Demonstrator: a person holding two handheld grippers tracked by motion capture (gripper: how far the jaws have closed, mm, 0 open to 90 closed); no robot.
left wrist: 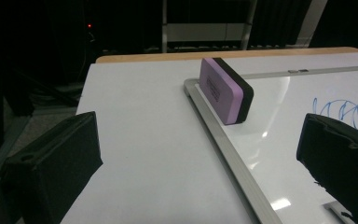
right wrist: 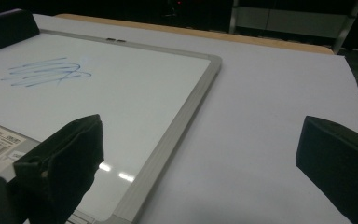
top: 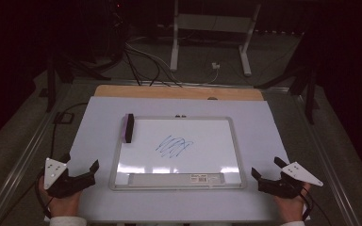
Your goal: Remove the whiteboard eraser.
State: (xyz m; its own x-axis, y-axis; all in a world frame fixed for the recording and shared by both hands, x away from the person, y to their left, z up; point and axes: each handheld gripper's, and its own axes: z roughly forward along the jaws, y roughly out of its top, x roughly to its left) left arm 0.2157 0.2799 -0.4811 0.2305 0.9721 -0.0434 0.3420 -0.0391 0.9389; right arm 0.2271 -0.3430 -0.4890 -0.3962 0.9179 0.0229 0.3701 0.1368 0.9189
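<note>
We hold our left tool (top: pixel 81 168) wide open with nothing in it, just left of the whiteboard (top: pixel 238 155) on the white surface (top: pixel 264 122). Our right tool (top: pixel 266 172) is wide open and empty too, just right of the board. The purple eraser (top: pixel 128 127) stands on its edge at the board's far left corner, near the blue scribble (top: pixel 173 146).

Cutting off the whiteboard (left wrist: pixel 279 154) at the right and bottom edges of the left gripper view, and hiding part of the blue scribble (left wrist: pixel 342 109) behind the right-hand jaw. Cropping the eraser (right wrist: pixel 7 28) at the upper left corner of the right gripper view. Losing the label (top: pixel 199 177) print on the board's tray, too small for reading in the high view. Sinking the stand (top: pixel 212 33) and cables (top: pixel 141 59) at the top into darkness.
</note>
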